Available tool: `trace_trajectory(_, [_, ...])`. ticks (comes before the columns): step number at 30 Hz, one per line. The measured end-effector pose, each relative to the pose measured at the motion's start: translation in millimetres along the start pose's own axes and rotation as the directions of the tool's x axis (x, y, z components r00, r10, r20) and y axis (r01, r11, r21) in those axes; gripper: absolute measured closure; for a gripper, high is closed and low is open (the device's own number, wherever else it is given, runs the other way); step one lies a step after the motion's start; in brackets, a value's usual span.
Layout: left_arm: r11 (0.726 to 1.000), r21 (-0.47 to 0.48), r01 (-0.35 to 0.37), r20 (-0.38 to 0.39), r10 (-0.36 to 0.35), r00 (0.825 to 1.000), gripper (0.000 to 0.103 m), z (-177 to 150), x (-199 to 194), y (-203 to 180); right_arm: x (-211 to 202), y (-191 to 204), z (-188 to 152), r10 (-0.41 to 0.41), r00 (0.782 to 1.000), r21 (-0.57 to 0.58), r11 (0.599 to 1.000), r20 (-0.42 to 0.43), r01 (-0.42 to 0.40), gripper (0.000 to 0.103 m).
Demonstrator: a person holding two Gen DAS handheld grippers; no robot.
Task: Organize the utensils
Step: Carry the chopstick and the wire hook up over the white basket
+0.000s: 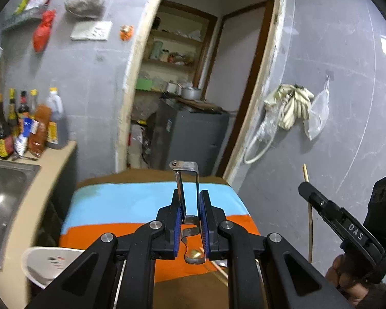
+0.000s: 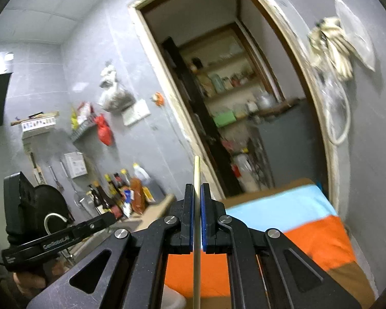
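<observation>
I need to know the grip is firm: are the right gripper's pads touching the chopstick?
Touching. The right wrist view shows the right gripper shut on the chopstick, both blue pads against its sides with no gap.

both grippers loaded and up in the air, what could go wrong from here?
1. The right gripper pinches only a short stretch of the long chopstick; it may pivot or slide out.
2. The left gripper holds the bent metal utensil with its shiny lower end hanging between the pads; it might twist loose.
3. Both loads hang above the striped cloth, so a drop could bounce off it.
</observation>
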State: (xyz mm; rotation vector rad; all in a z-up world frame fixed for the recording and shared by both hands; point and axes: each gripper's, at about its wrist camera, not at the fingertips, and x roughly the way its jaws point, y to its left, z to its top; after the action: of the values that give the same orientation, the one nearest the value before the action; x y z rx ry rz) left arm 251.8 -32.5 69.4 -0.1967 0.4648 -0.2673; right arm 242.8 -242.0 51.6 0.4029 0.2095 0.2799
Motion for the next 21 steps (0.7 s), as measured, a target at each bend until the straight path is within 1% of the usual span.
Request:
trace_trajectory(5, [0.999,-0.003,-0.053,0.034,0.053,0.998,0.090,11.1,-39.1,38.2,17.2,56.5,-4.8,0.081,0.995,-0.055,0.996,0.066,-0.077,0.099])
trace_trajectory(9, [0.994,-0.016,-0.110,0.056,0.111,0.992,0.090,14.5,-62.8,67.4,36.0,89.4,-11.6,0.157,0.982,-0.063,0.987,0.103,-0.151,0.099])
trace_trajectory(12, [0.987,-0.033,-0.157,0.064,0.159,0.985,0.090,14.8,-76.9,92.8,50.3,110.1,-23.8,0.190,0.975,-0.055,0.981,0.117,-0.185,0.099])
trace_trajectory(15, [0.978,-0.053,-0.200,0.051,0.202,0.978,0.090,12.1,-82.4,118.6,67.0,121.5,-38.1,0.197,0.973,-0.029,0.980,0.124,-0.195,0.099])
trace_trajectory(21, [0.966,-0.086,-0.244,0.001,0.245,0.970,0.090,0.1,-74.2,156.0,94.2,123.6,-68.1,0.157,0.979,0.018,0.987,0.134,-0.160,0.099])
